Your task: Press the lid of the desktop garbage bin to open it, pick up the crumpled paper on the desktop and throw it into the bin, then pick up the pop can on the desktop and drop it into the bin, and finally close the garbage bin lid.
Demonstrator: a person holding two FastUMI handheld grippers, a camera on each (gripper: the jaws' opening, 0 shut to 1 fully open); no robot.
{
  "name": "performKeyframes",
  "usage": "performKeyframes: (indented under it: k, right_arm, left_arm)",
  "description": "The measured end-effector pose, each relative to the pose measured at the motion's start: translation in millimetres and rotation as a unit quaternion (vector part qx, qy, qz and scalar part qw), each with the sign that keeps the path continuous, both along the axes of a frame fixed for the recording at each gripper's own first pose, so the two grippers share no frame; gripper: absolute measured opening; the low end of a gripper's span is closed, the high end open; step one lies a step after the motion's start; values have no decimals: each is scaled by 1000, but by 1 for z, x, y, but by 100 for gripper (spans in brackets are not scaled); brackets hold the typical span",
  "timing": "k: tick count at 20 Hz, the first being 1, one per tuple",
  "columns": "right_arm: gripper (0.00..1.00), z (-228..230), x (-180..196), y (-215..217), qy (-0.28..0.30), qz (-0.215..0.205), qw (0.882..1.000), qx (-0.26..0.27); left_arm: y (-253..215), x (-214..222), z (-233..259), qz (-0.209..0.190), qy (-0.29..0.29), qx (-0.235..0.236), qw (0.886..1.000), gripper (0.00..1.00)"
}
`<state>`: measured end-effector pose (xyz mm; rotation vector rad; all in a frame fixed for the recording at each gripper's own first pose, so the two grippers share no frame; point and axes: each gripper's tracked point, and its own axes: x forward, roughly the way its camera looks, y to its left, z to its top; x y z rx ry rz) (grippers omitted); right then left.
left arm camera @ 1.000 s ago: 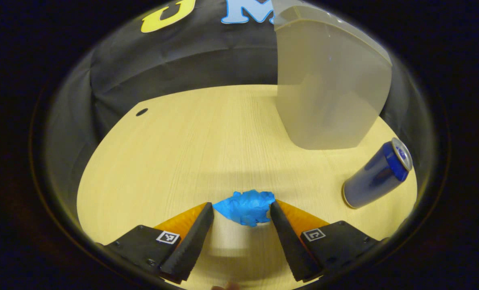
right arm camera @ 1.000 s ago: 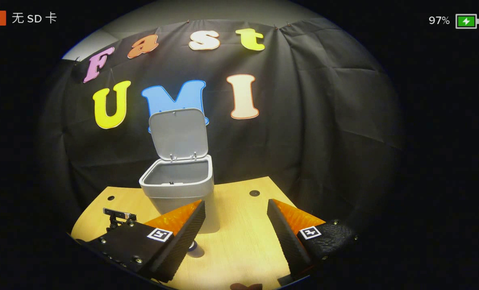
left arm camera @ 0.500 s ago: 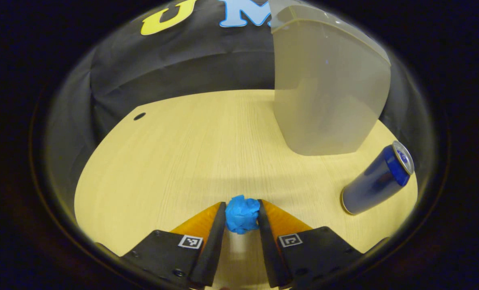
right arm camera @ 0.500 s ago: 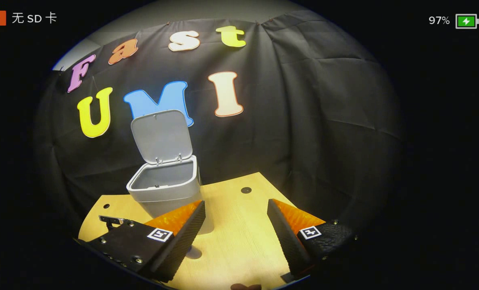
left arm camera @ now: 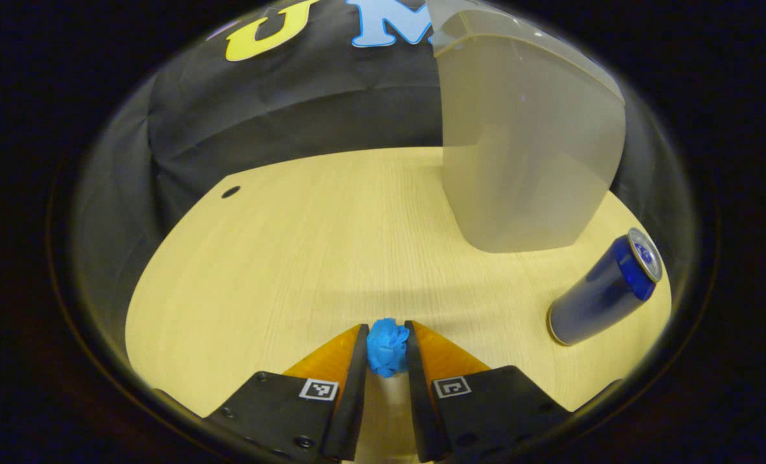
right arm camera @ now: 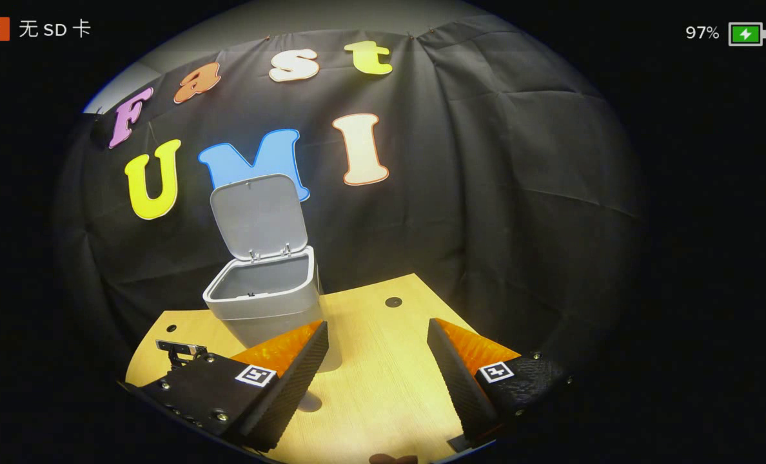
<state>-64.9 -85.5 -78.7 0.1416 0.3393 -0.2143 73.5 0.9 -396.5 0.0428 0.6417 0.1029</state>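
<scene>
In the left gripper view my left gripper [left arm camera: 387,345] is shut on the blue crumpled paper [left arm camera: 387,346], squeezed small between both fingers just above the desk. The white garbage bin [left arm camera: 528,148] rises close at the upper right, and a blue pop can [left arm camera: 605,290] lies on its side to the right of it. In the right gripper view the bin [right arm camera: 264,303] stands at the back left of the desk with its lid [right arm camera: 258,216] swung up and its inside bare. My right gripper [right arm camera: 378,348] hangs open above the desk, nothing between its fingers.
The light wooden desk [left arm camera: 305,258] has small dark holes [left arm camera: 231,192] near its back edge, one also at the right [right arm camera: 393,301]. Part of the other gripper's body [right arm camera: 180,350] shows low at the left in the right gripper view. Black cloth closes the back.
My left gripper closed from wide open onto the blue paper, crushing it into a tight ball. The right gripper swung slightly right, then held still.
</scene>
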Motion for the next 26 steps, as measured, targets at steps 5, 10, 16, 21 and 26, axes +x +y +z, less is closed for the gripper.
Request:
performKeyframes:
  k: [5,10,16,21,26]
  right_arm:
    - [99,-8,-6,2,9,5,1000,7]
    - [99,-15,-8,6,13,14,1000,14]
    - [99,-20,-8,6,11,19,1000,21]
    - [99,-19,-11,-1,2,13,1000,28]
    - [99,-19,-20,-18,-7,-9,999,40]
  left_arm:
    - [-3,3,52,-3,-53,-5,999,42]
    - [2,10,131,-8,-123,-6,992,39]
    - [-3,24,232,-19,-212,-11,977,41]
    - [-26,41,307,-44,-289,-17,956,41]
    - [-62,61,350,-85,-321,-8,943,38]
